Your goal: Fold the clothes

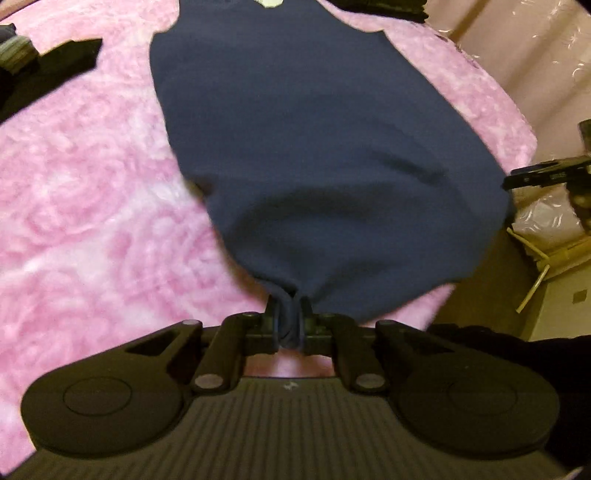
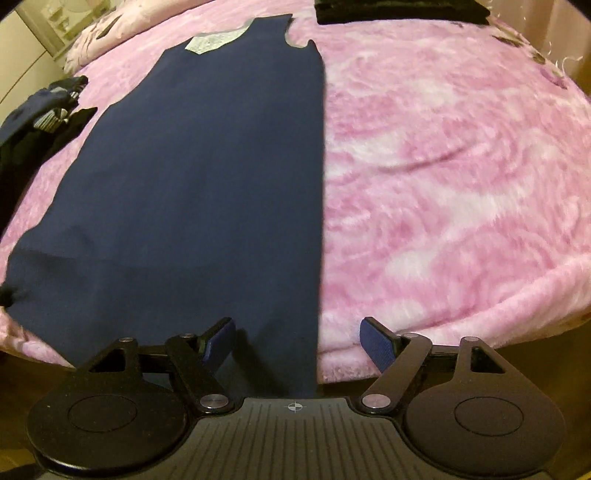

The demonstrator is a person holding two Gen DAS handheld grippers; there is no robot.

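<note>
Garment: navy sleeveless top lying lengthwise on the pink fluffy blanket, neckline at the upper centre of the right wrist view, hem at the lower edge, right side folded in a straight line.
Neck label: pale patch inside the collar.
Left gripper: pressed together, pinching a bunched bit of the hem at lower centre of the left wrist view.
Right gripper: spread, blue pads either side of the hem's right corner, not pressing it.
Other clothes: dark pile at the left edge; black folded item at the top.
</note>
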